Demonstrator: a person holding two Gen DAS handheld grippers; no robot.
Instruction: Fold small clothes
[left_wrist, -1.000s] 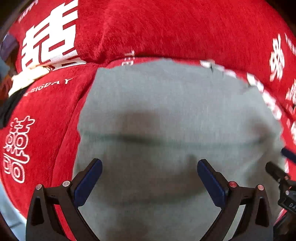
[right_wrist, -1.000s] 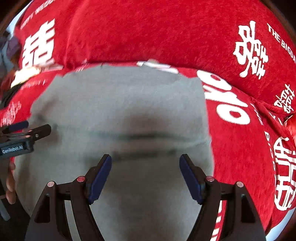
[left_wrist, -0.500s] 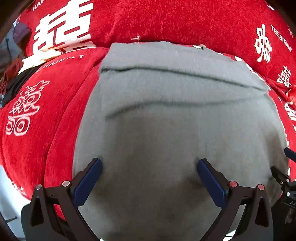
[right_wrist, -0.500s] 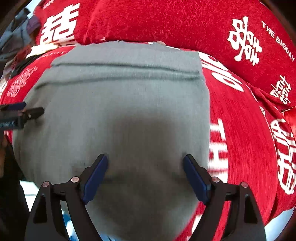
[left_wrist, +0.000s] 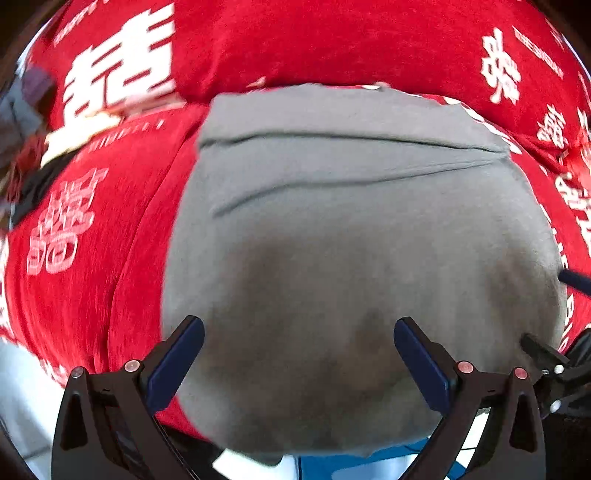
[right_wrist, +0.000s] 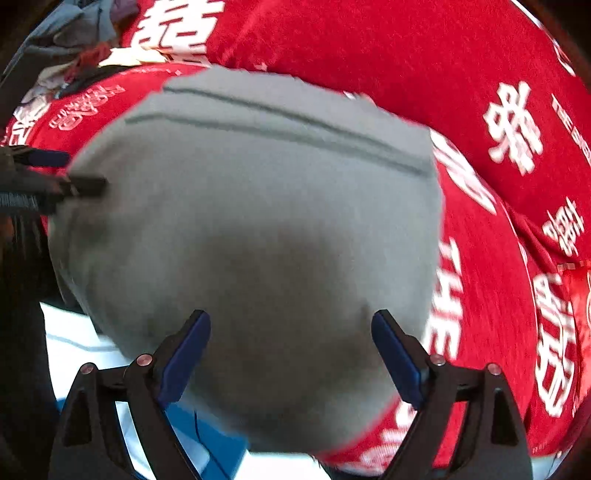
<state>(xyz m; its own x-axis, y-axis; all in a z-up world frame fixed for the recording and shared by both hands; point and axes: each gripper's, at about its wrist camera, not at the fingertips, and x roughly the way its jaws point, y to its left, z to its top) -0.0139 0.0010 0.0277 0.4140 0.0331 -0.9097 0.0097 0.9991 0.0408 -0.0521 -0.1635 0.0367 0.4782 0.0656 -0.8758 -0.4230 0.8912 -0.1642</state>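
Presently, a red plush cover printed with white characters (left_wrist: 303, 40) is lying across the whole surface and is rising into a padded ridge at the far side. A grey knitted garment (left_wrist: 351, 236) is resting flat on this cover, with two horizontal fold lines running across its far portion and its near edge hanging over the cover's front edge. A heap of mixed clothing (right_wrist: 70, 40) is sitting at the far left. The left gripper (left_wrist: 298, 363) is hovering over the garment's near part with its blue-padded tongs spread wide apart, gripping nothing. The right gripper (right_wrist: 291, 354) is standing likewise, tongs apart and empty, over the same near portion.
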